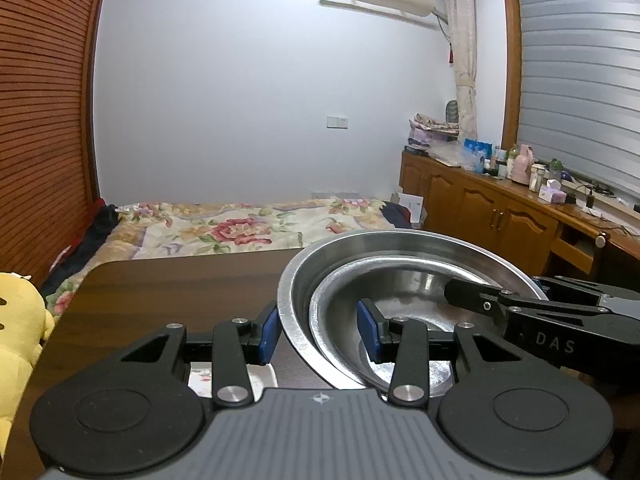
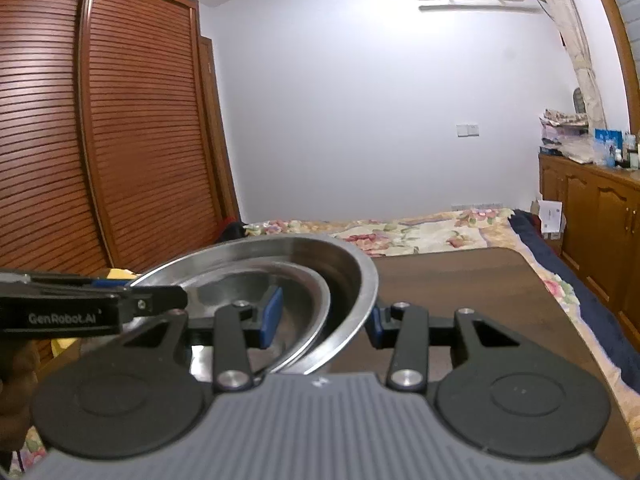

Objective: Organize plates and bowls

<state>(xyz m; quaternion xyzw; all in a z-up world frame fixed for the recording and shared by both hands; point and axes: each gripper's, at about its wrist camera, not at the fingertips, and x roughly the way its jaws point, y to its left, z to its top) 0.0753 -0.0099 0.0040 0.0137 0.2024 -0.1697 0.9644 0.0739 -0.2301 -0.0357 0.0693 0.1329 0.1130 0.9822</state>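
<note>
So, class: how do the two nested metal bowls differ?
The outer bowl is wider and deeper; the inner bowl is smaller and shallower. The outer holds the inner, which sits off-centre, tilted against the wall. Each gripper straddles both rims on its own side. Both are shiny steel.

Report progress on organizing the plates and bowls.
Done: a smaller steel bowl sits nested in the large steel bowl. In hand: the left gripper and right gripper each straddle that stack's rim. Left: a floral plate lies on the table, unstacked.
</note>
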